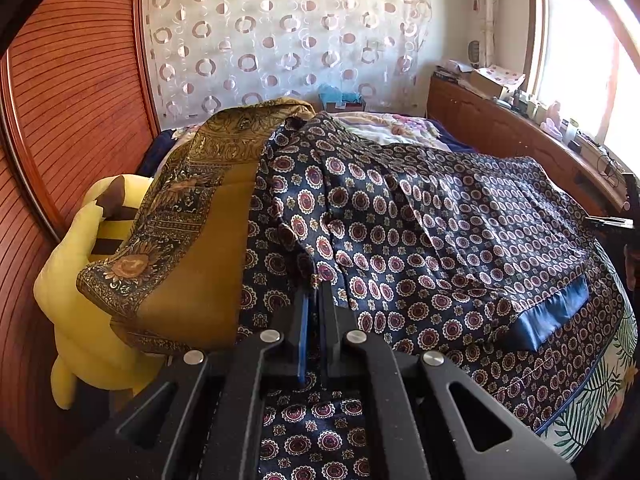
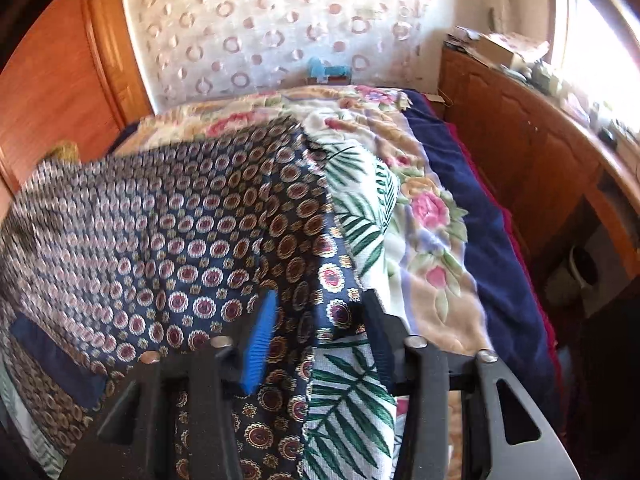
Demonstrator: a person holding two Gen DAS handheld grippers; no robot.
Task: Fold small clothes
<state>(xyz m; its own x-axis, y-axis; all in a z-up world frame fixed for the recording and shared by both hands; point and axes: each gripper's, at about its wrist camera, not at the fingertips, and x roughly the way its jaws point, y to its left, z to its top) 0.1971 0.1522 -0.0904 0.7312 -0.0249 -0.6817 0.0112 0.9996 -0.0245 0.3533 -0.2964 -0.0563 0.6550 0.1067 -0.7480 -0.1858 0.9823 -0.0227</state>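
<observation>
Bedding fills both views: a bed [image 2: 492, 240] with a floral quilt and a dark blue blanket edge runs away from the cameras toward a sheer curtain with ring shapes [image 1: 280, 32], with reddish slatted wooden panelling [image 1: 72, 88] to the left and a cluttered wooden sideboard [image 1: 500, 128] under the bright window to the right. No brand, label or readable writing shows anywhere. Spread across the bed is the navy garment printed with red and cream medallions [image 1: 420, 240], its long axis running roughly across the bed from left to right, a plain blue band [image 1: 552, 316] at its near right edge; its folds rise toward the far side. Left of it lies an ochre paisley-bordered scarf [image 1: 208, 216], draped partly over a yellow plush toy with brown stripes [image 1: 80, 280]. Beneath the garment's right edge lies a white cloth with green palm leaves [image 2: 352, 408]. The left gripper [image 1: 314, 292] tilts downward, its fingers pressed together and clamped on a fold of the navy garment. The right gripper [image 2: 320, 312] also angles downward over the garment's right edge; its fingers stand apart, the blue-ribbed pad [image 2: 260, 344] to the left, with both navy fabric and palm cloth between them, though motion blur makes it hard to say whether they actually press the cloth.
</observation>
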